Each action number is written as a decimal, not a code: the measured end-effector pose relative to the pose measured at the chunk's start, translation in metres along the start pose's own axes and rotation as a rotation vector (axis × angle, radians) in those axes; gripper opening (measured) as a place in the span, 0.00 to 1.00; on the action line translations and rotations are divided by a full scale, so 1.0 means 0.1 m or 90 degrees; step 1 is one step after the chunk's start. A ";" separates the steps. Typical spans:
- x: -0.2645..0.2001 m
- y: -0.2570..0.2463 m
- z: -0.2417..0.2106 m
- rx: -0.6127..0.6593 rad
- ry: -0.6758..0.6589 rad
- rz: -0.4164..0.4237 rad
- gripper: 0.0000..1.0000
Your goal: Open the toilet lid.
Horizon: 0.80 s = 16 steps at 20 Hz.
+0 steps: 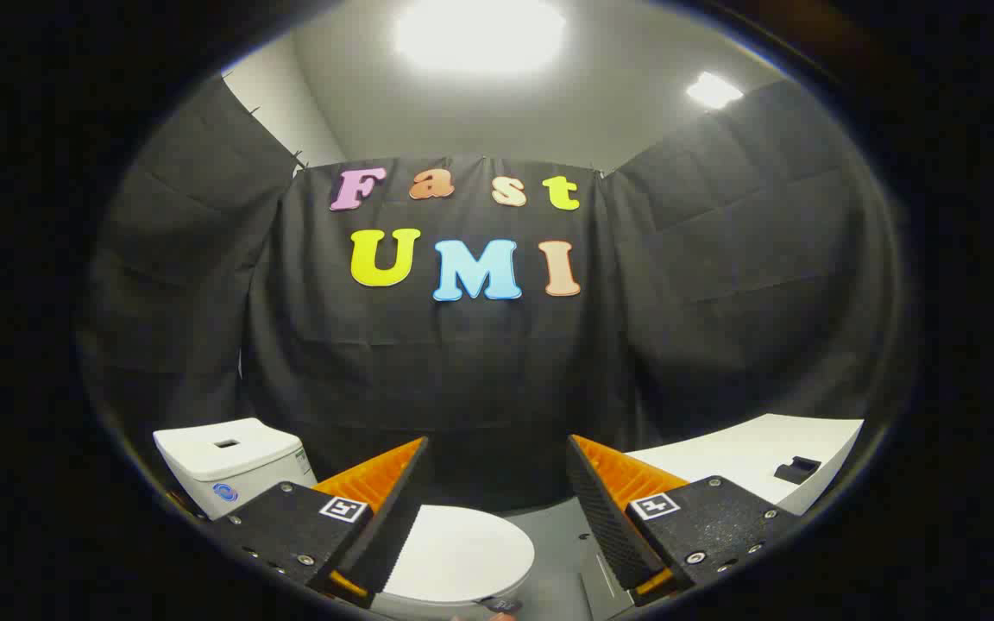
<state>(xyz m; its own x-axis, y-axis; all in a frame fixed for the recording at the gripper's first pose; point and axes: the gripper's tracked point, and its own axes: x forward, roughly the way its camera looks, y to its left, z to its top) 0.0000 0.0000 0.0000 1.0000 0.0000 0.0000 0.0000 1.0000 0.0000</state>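
- Black cloth booth wall (480, 371) hung in creased panels behind everything, w/ a plain pale ceiling above it and two bright ceiling lights (480, 34), one large, one small, off to the right.
- White flat-topped counter or panel (756, 461) stood at right, partly behind the right finger; a small black bracket-like piece (797, 469) sat on its top. Cannot tell what that piece was.
- White ceramic toilet tank (234, 461) stood at left, beyond the left finger, w/ a small dark rectangular slot in its lid and a round blue mark on its front face (too small to make out).
- White oval toilet lid (462, 556) lay flat and closed, low down, just ahead of the fingers and mostly between them, its left part hidden behind the left finger. Tank was behind it and to the left.
- Grey floor (562, 539) showed in a strip to the right of the lid, between lid and right finger.
- Gripper (497, 466) was released: fingers spread wide apart, nothing between them, neither finger touching the lid. Each finger body carried a small square black-and-white marker tag (343, 509).
- A small dark item peeked out at the lid's near rim; too cut off to tell what.
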 end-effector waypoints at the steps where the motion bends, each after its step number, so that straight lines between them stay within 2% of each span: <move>1: 0.00 0.00 -0.02 0.002 0.002 -0.002 0.95; 16: 0.05 0.07 -0.06 0.004 0.009 -0.001 0.95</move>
<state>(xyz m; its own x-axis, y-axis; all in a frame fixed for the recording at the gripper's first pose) 0.0052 0.0068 -0.0064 0.9999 -0.0012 -0.0137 0.0013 1.0000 0.0060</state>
